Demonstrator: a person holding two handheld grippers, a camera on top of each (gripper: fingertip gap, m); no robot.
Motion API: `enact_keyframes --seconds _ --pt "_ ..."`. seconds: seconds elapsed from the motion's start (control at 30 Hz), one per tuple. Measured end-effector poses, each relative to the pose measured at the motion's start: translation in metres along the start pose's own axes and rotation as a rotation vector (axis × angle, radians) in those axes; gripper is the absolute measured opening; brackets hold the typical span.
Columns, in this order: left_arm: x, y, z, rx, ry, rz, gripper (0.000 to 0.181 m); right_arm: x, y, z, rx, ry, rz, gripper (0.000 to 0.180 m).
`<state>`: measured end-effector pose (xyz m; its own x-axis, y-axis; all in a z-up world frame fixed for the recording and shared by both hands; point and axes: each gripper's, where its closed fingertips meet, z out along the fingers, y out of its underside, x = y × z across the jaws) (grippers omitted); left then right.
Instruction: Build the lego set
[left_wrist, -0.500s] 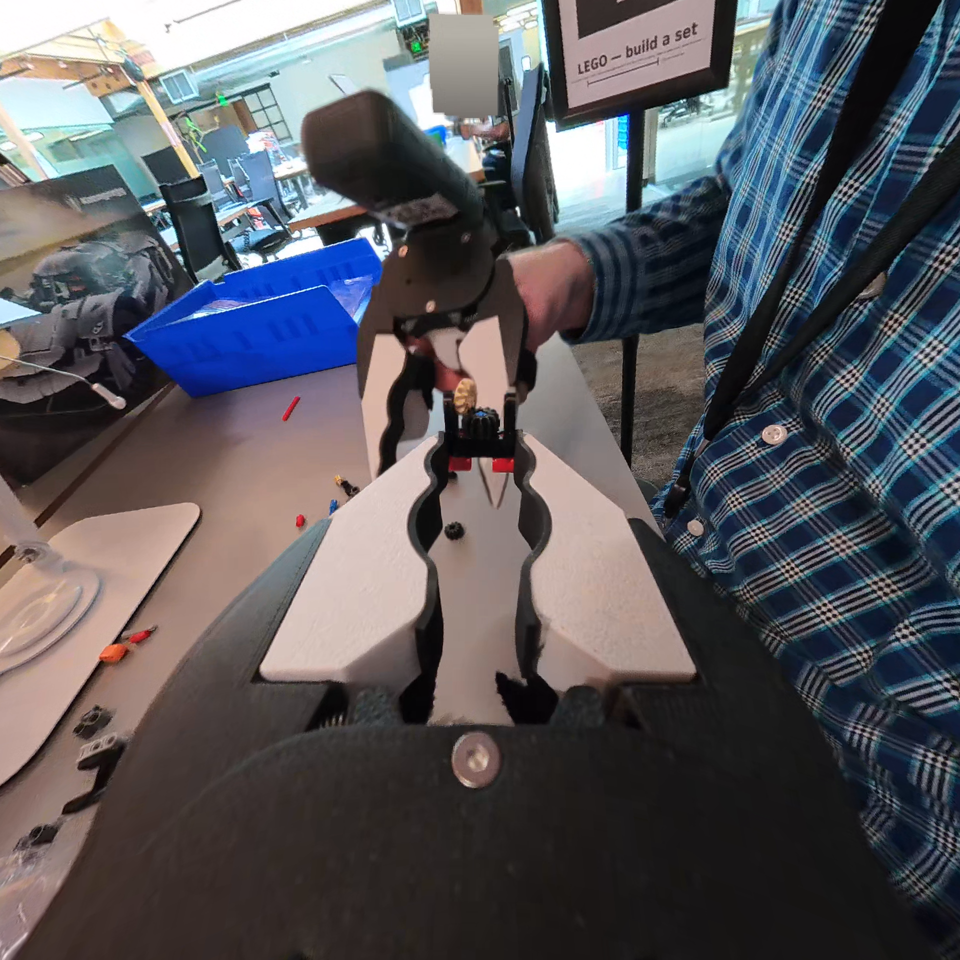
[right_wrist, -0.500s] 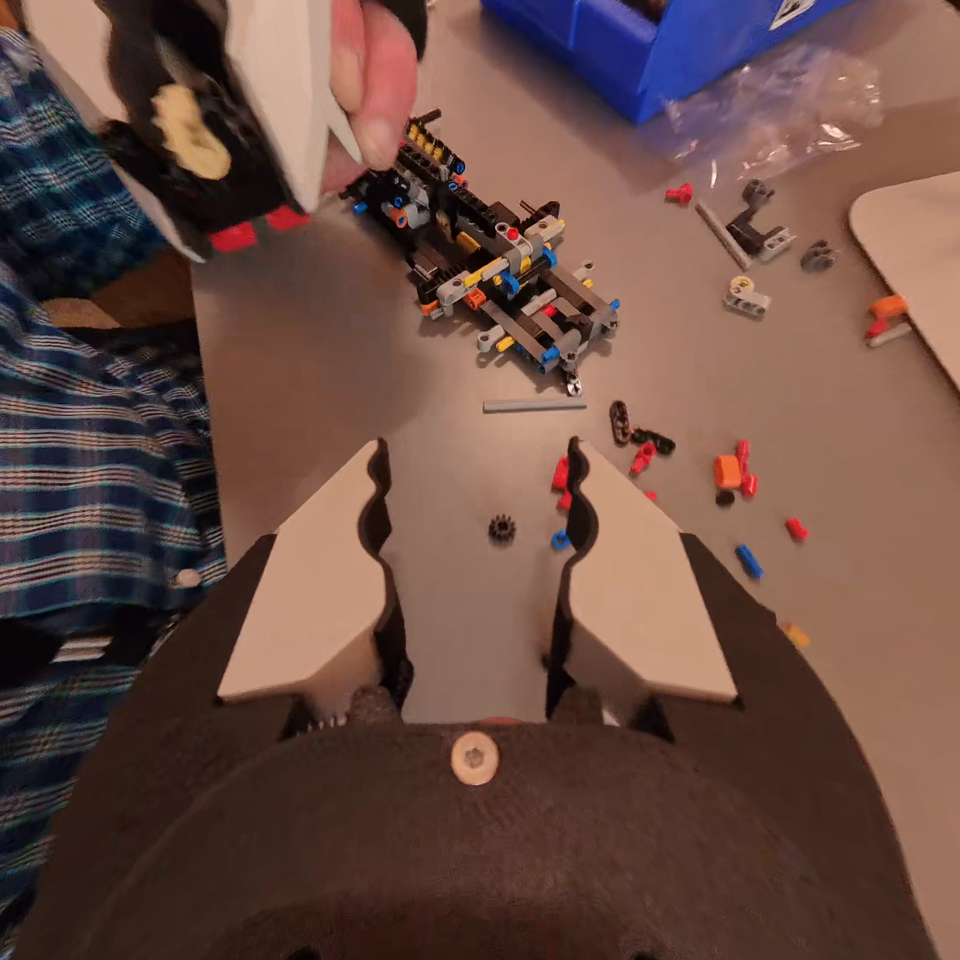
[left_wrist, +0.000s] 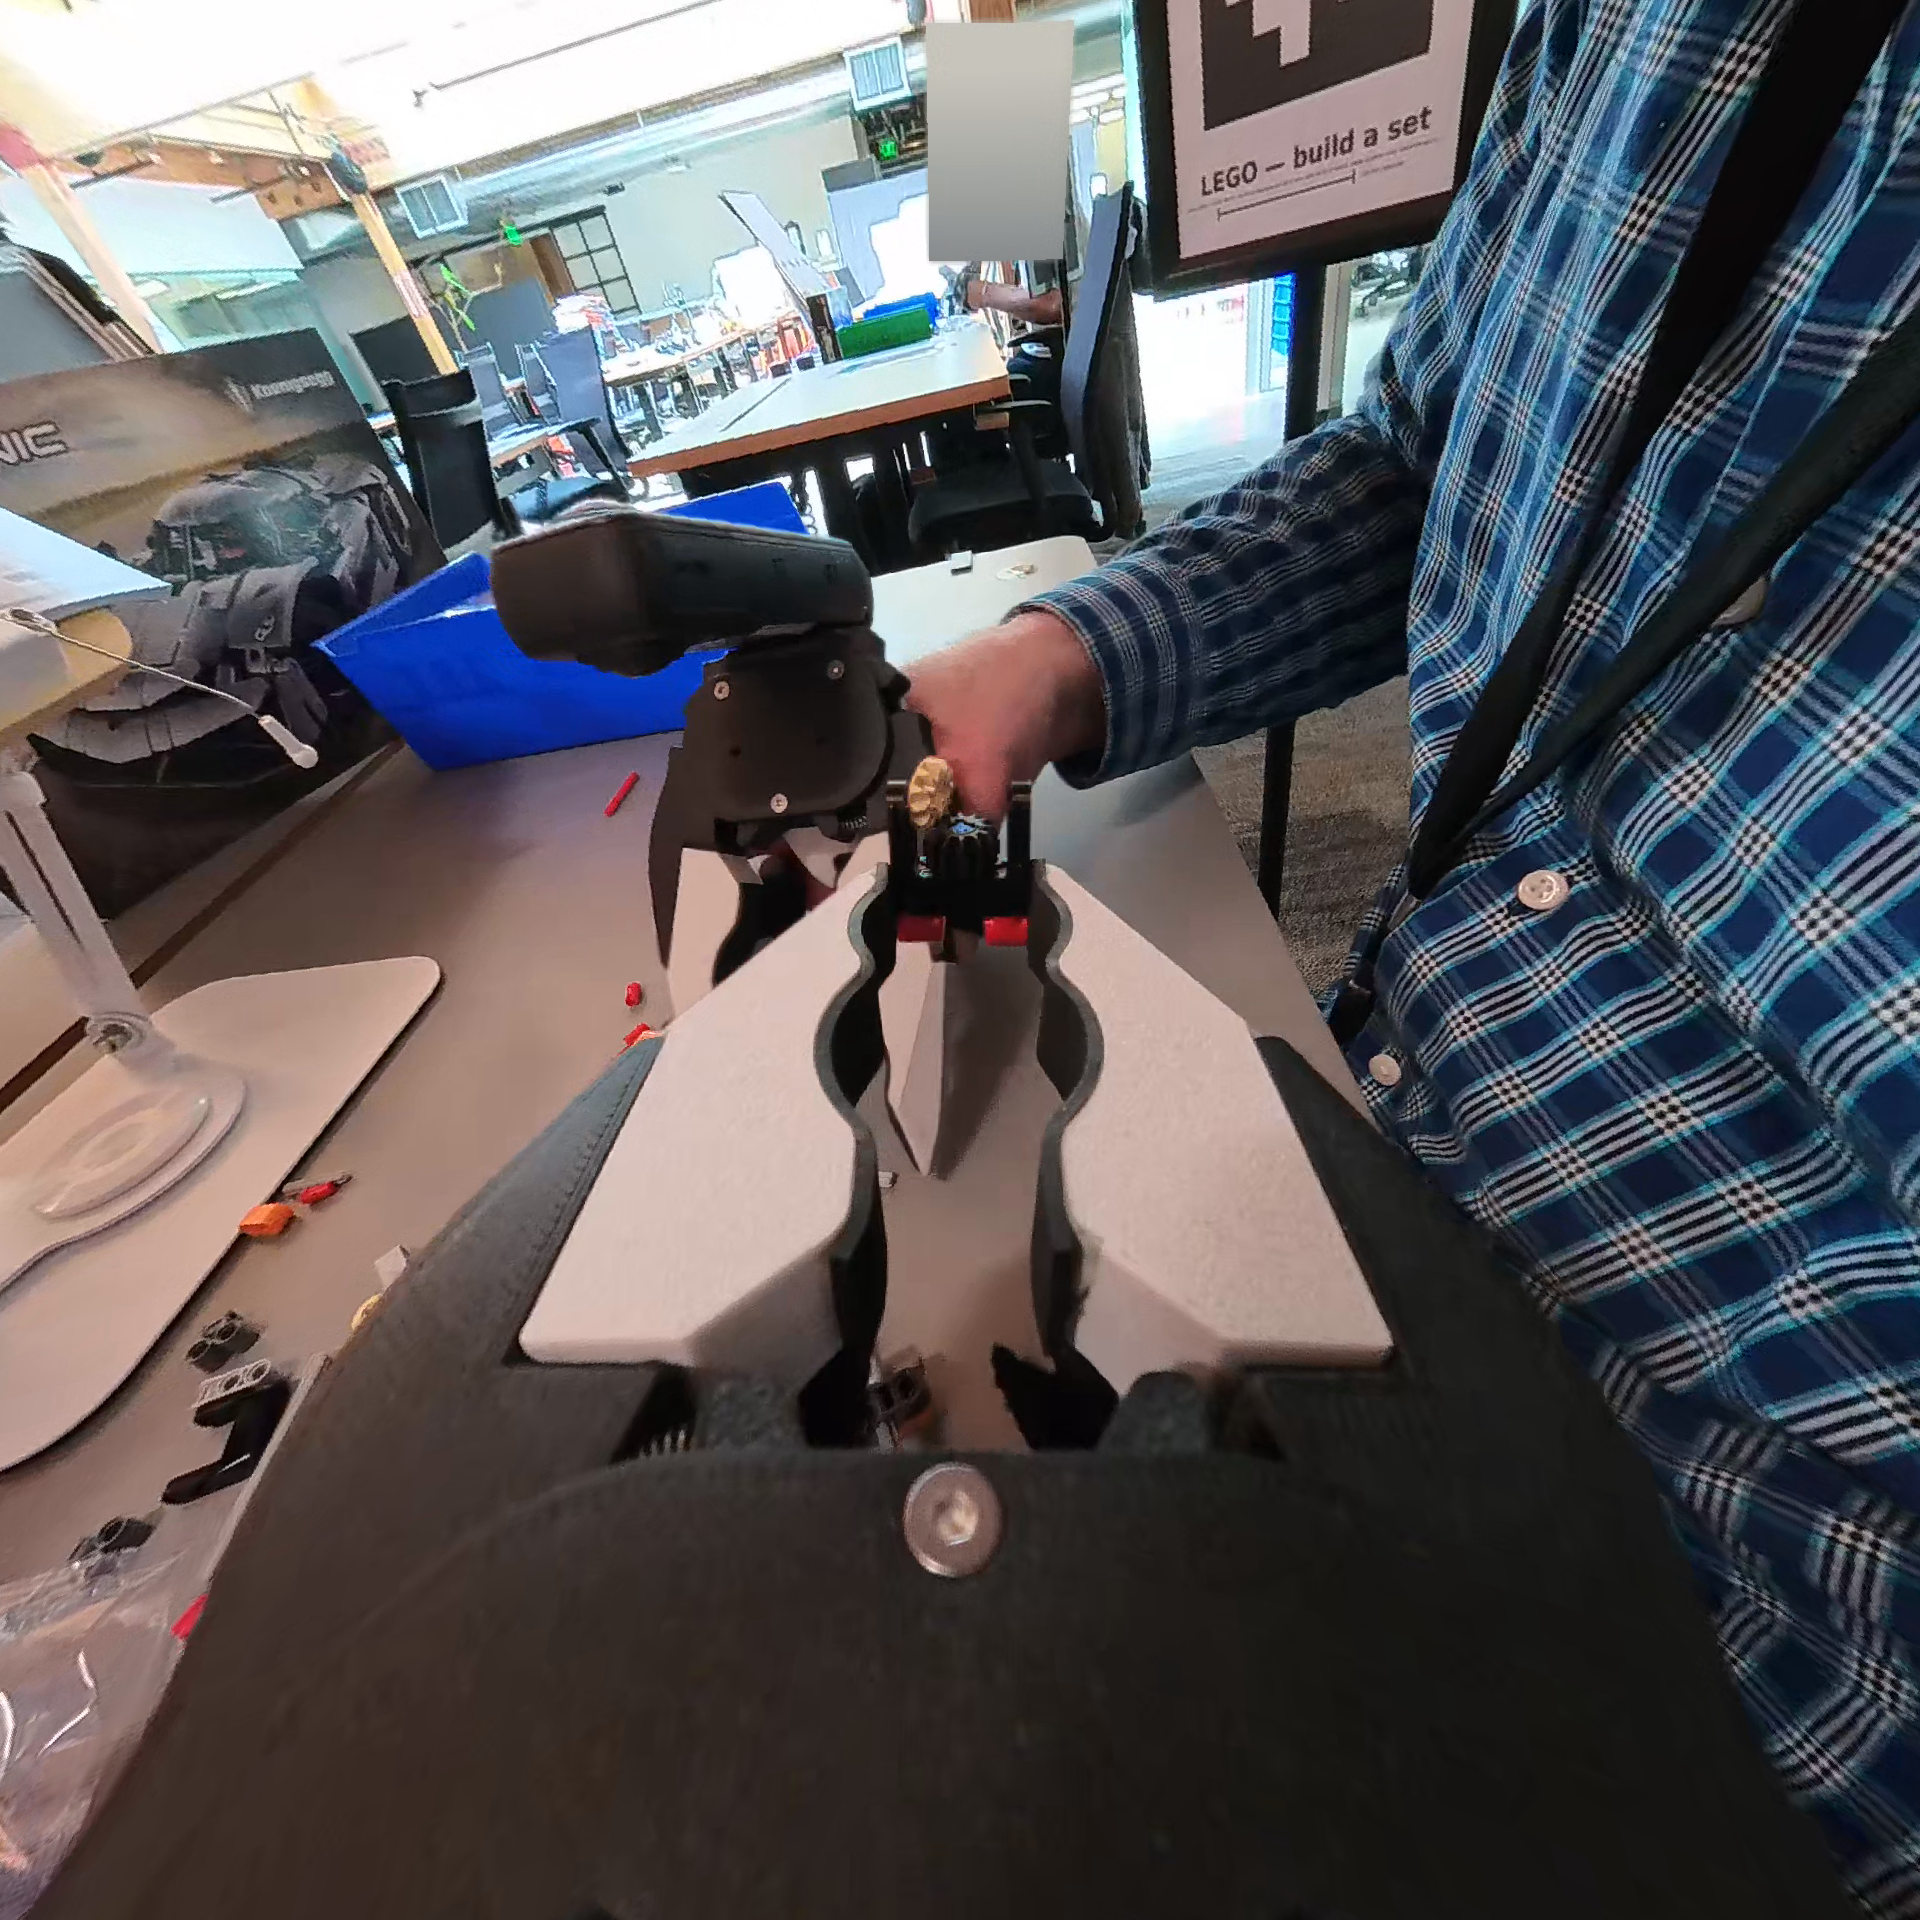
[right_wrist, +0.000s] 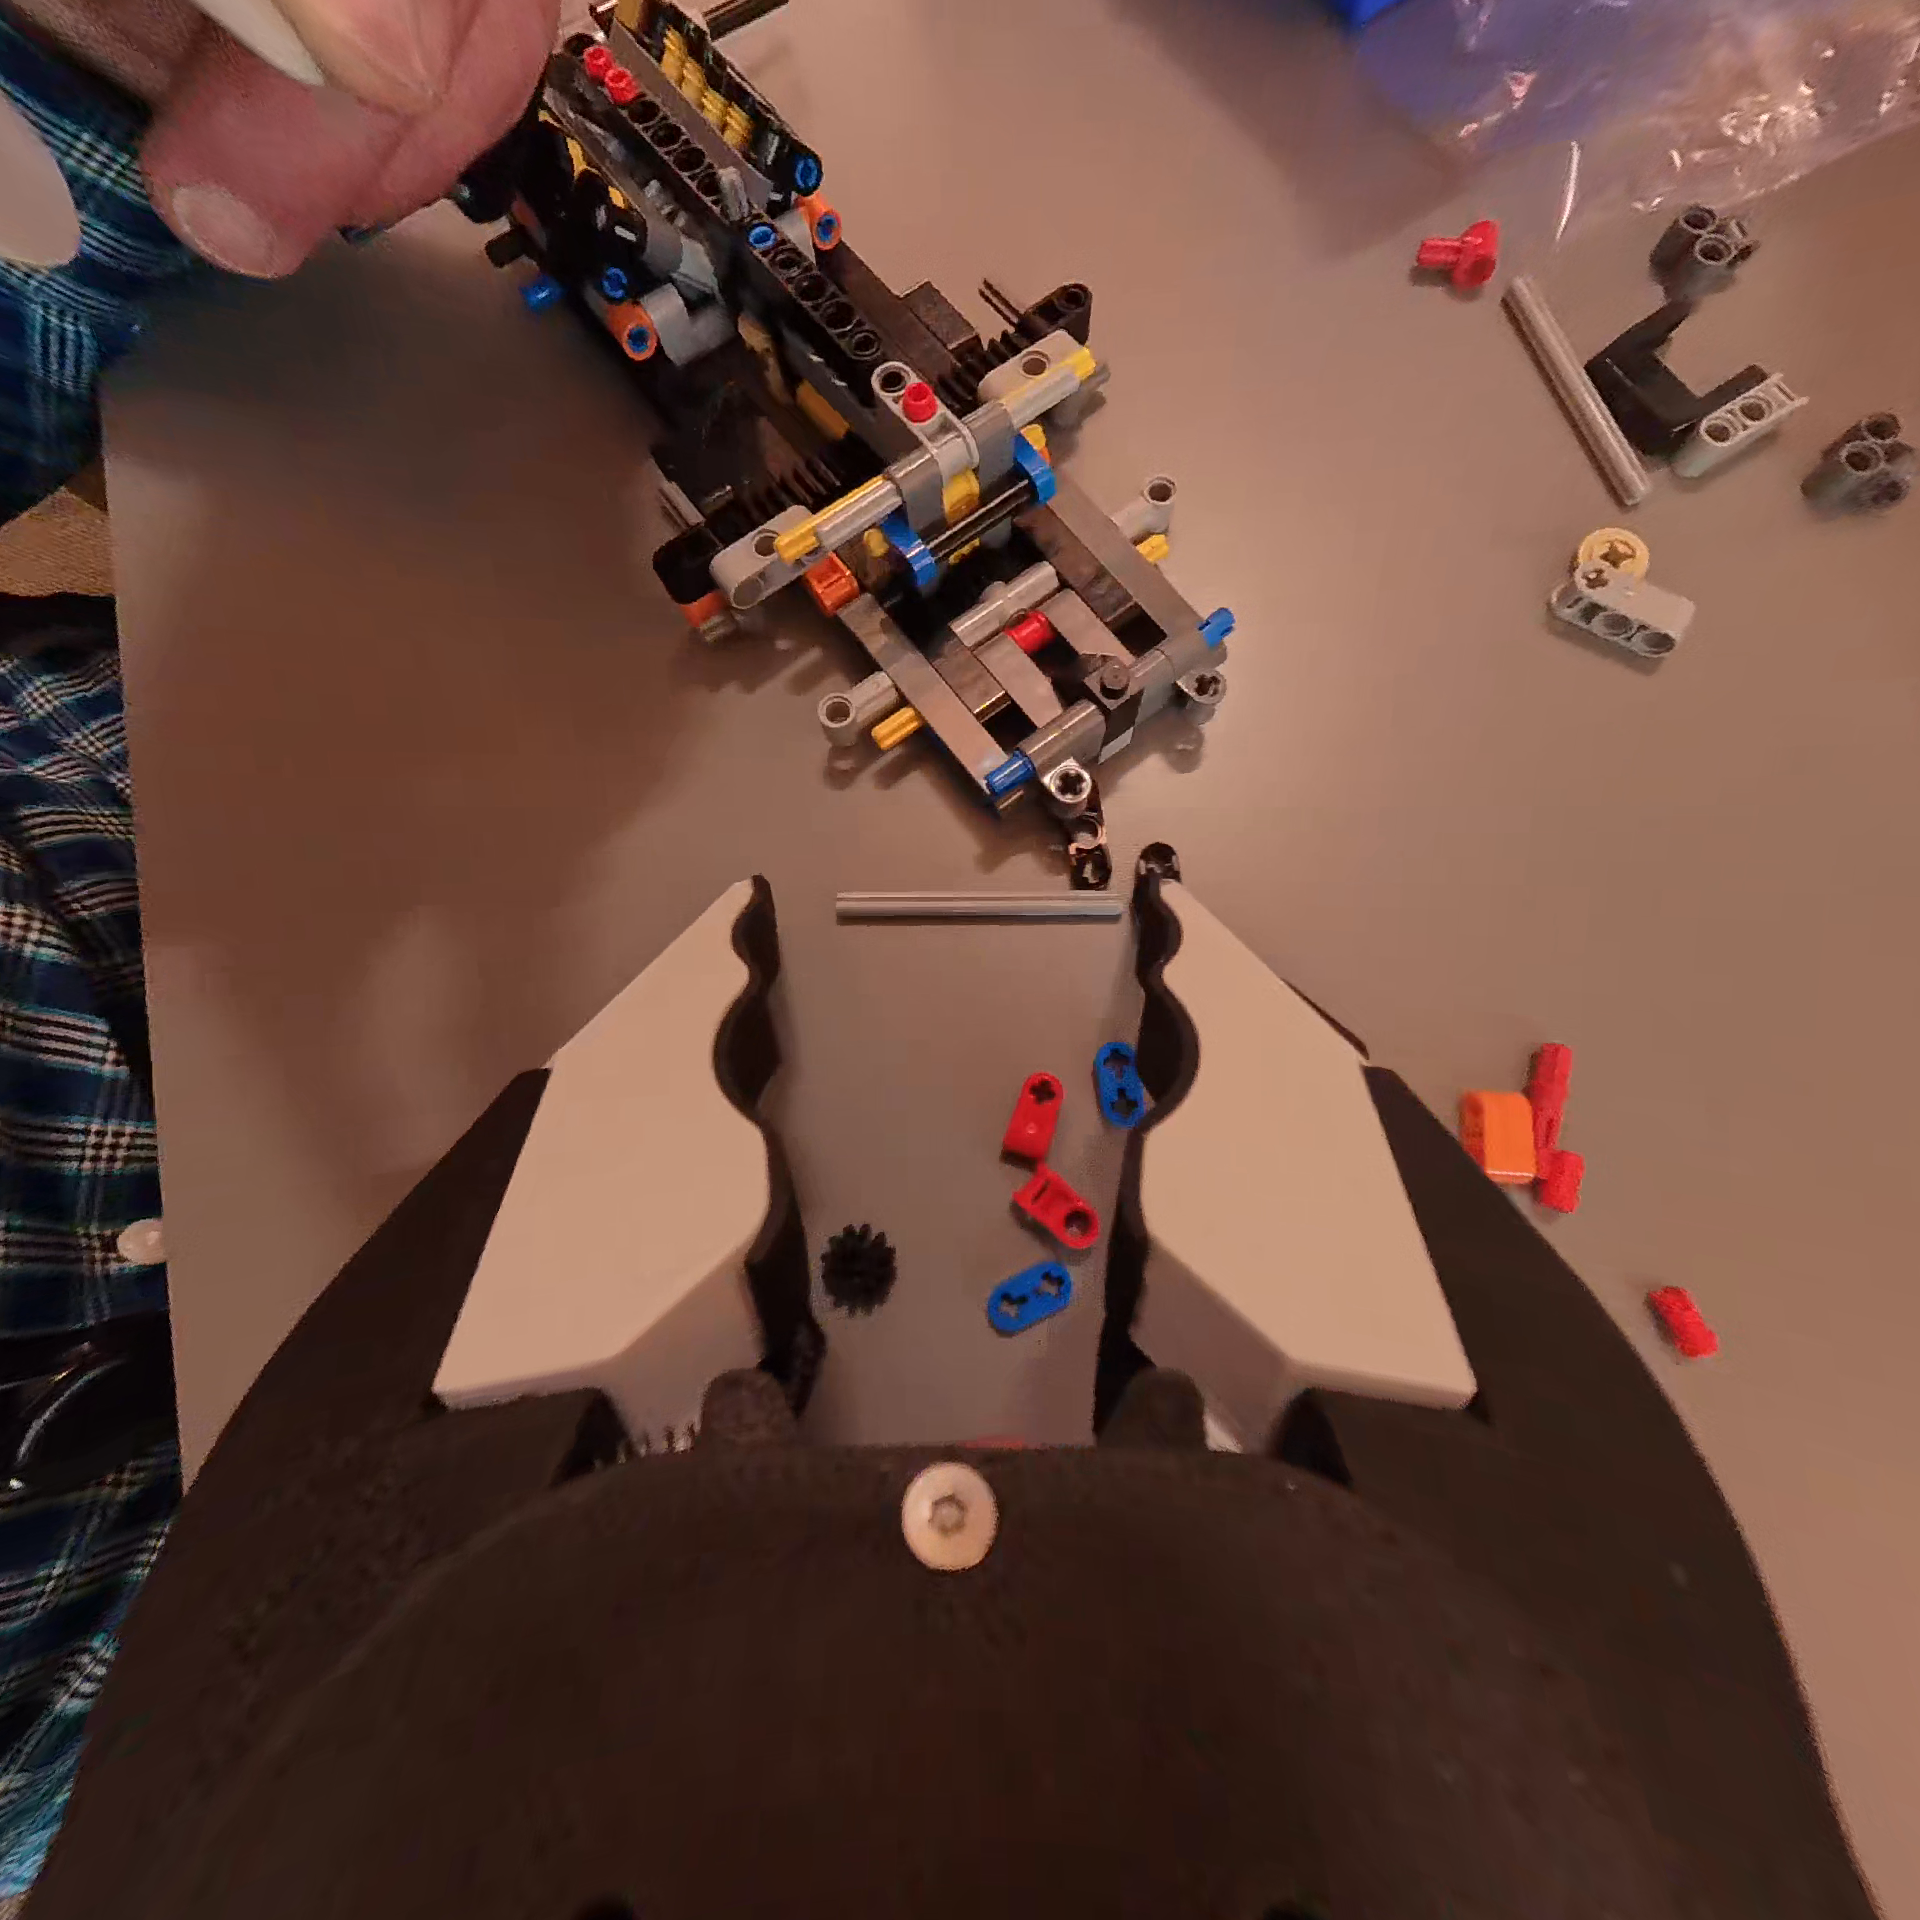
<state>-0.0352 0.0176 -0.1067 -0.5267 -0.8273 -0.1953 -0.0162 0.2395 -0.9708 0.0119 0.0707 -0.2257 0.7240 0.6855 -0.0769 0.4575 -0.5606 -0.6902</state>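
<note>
Small gear sub-assembly pinched at the left gripper's tips, right gripper empty above loose parts.

The black sub-assembly (left_wrist: 961, 883), with a tan gear on top and two red pins below, sits at frame centre of the left wrist view, clamped at the very tips of the left gripper (left_wrist: 961, 914); that shallow hold looks liable to let it twist or pop out if pressed sideways. The main chassis build (right_wrist: 883, 488) lies on the grey table (right_wrist: 364, 623) in the upper middle of the right wrist view. The right gripper (right_wrist: 951, 904), jaws wide apart and holding nothing, hangs over a grey axle (right_wrist: 977, 907), a black gear (right_wrist: 857, 1268) and red and blue connectors (right_wrist: 1039, 1184); lowered carelessly, its fingers could scatter these or roll the axle away. A hand (right_wrist: 312, 114) at upper left crowds the chassis.
</note>
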Motion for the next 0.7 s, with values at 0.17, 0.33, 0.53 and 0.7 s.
enact_keyframes --seconds 0.17,0.33,0.53,0.7 --pt "0.000 -0.002 -0.001 0.007 -0.002 0.003 0.023 -0.002 -0.001 0.001 0.006 0.009 -0.003 0.047" --pt "-0.001 -0.001 -0.001 0.003 -0.004 0.003 0.023 -0.005 0.006 -0.005 -0.053 -0.003 0.004 0.060" --pt "0.000 0.000 0.001 -0.009 0.002 0.008 0.023 -0.024 -0.004 -0.019 -0.033 -0.106 -0.363 0.040" --pt "-0.002 0.002 0.001 -0.017 -0.009 0.012 0.023 -0.010 0.004 -0.011 -0.149 -0.242 -0.531 0.037"
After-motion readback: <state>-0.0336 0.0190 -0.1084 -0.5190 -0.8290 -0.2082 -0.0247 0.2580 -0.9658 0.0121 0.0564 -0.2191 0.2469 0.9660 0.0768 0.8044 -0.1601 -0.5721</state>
